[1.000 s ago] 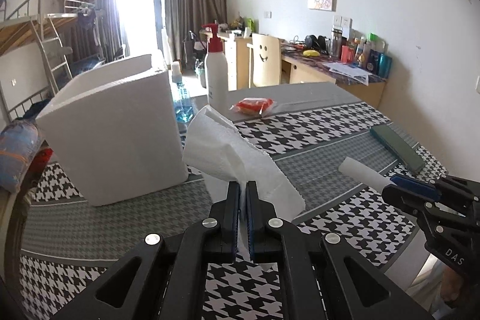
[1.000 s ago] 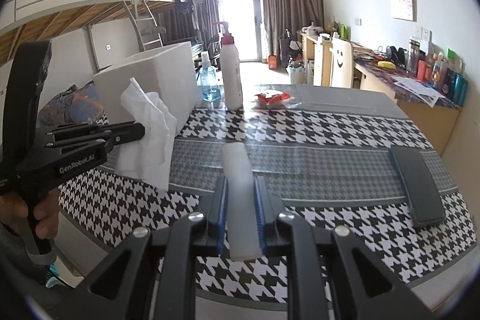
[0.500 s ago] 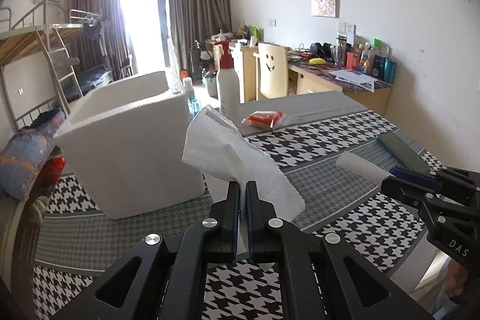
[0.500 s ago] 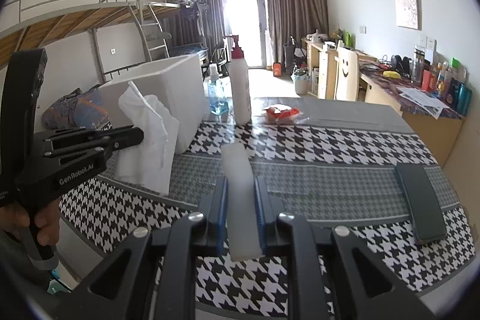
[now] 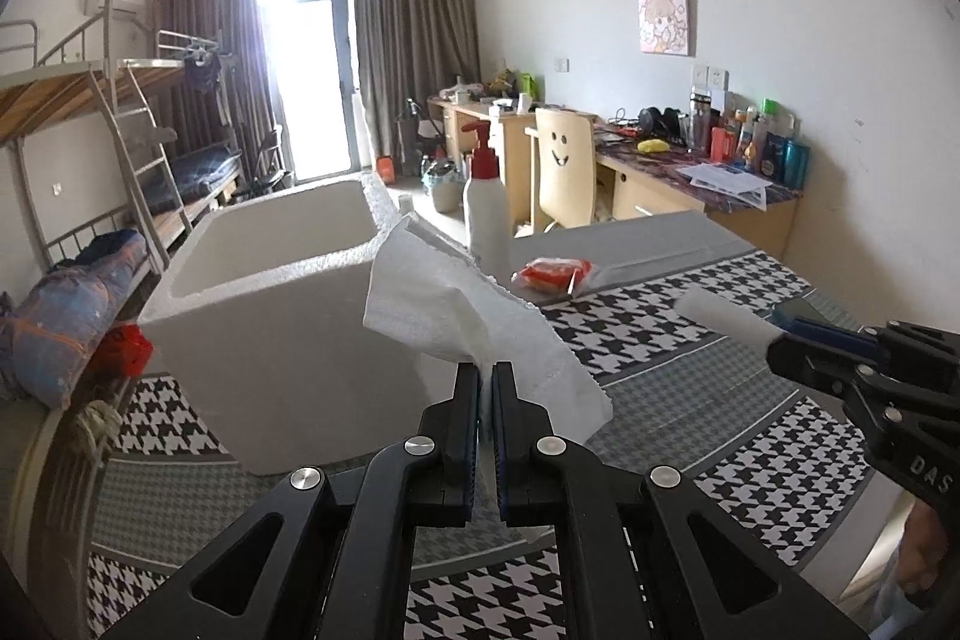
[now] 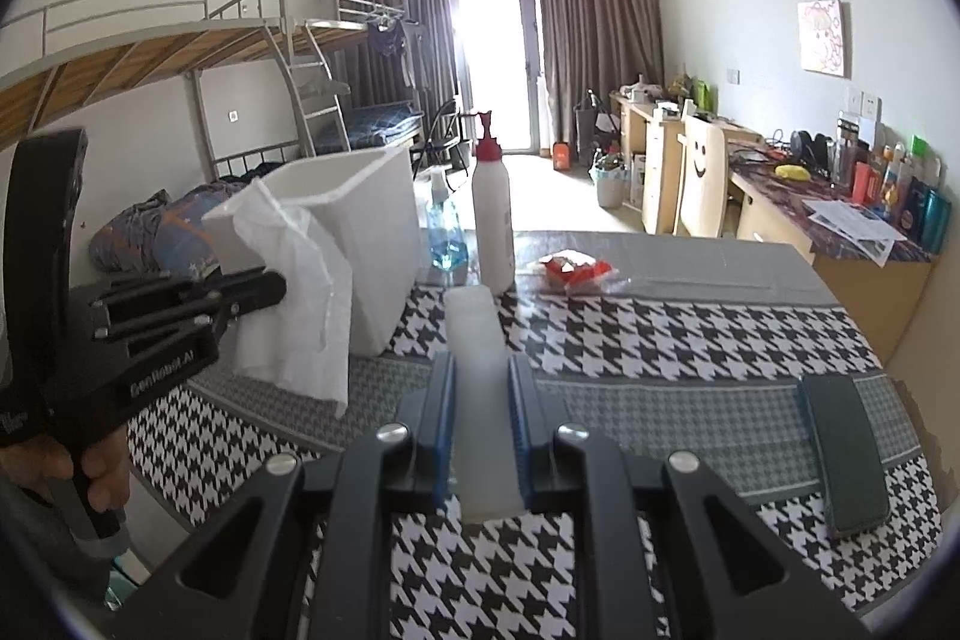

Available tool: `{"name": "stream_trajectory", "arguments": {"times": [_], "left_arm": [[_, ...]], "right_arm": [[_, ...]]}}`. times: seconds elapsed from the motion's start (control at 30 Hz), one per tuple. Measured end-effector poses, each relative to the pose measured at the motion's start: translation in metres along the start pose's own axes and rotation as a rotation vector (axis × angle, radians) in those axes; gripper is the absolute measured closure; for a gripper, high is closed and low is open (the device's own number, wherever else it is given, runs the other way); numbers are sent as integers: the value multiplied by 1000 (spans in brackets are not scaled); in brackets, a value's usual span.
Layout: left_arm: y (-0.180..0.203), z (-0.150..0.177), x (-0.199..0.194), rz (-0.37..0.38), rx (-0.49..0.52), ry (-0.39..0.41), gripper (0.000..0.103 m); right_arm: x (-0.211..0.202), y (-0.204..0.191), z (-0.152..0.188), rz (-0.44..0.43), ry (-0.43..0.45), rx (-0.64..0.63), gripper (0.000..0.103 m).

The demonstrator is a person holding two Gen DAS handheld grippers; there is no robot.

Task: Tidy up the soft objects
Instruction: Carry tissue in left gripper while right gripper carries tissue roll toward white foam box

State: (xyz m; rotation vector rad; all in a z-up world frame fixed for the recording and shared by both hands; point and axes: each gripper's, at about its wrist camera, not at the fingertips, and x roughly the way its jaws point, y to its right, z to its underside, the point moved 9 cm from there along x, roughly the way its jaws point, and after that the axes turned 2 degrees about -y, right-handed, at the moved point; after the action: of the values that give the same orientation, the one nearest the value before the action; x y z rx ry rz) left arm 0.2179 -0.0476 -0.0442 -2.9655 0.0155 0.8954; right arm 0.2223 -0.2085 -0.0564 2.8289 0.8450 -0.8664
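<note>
— White paper is what my left gripper (image 5: 486, 382) has: the jaws are pressed together on a crumpled paper towel (image 5: 468, 316), which stands up out of them and flops to the right, clear of the bench (image 5: 690, 400).

— And where does it lie from the foam box?

— The white foam box (image 5: 282, 316) sits just ahead and to the left of those jaws, open top up, its near corner close behind the towel. My left hand is the nearer one, so I judge it goes first, up and over that rim.

— What about your other side?

— My right gripper (image 6: 480, 388) is clamped on a white foam strip (image 6: 477, 370). Its long axis runs straight out along the fingers, sticking forward past the tips and back behind the pads. From there the box is ahead and well to the left, beyond the left gripper, so that hand has further to travel.

— Does either camera tell you more than the other?

— The left wrist view looks down into the box: pale inner walls, nothing I can see inside, though the floor is hidden. The right wrist view only shows the box's outer wall, but it shows the towel hanging below the left jaws as a long drape, and a blue spray bottle (image 6: 445, 235) behind the box, which the left view hides. Both show the pump bottle (image 5: 487, 214) and the red packet (image 5: 552, 275) further back; only the right view shows the whole dark case (image 6: 846, 451) flat on the bench at far right.
</note>
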Motion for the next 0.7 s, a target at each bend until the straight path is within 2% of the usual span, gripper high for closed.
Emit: {"name": "stream_trajectory", "arguments": {"times": [0.7], "left_arm": [[2, -46, -2, 24, 52, 65, 98]], "right_arm": [[6, -7, -40, -13, 57, 7, 82]]}}
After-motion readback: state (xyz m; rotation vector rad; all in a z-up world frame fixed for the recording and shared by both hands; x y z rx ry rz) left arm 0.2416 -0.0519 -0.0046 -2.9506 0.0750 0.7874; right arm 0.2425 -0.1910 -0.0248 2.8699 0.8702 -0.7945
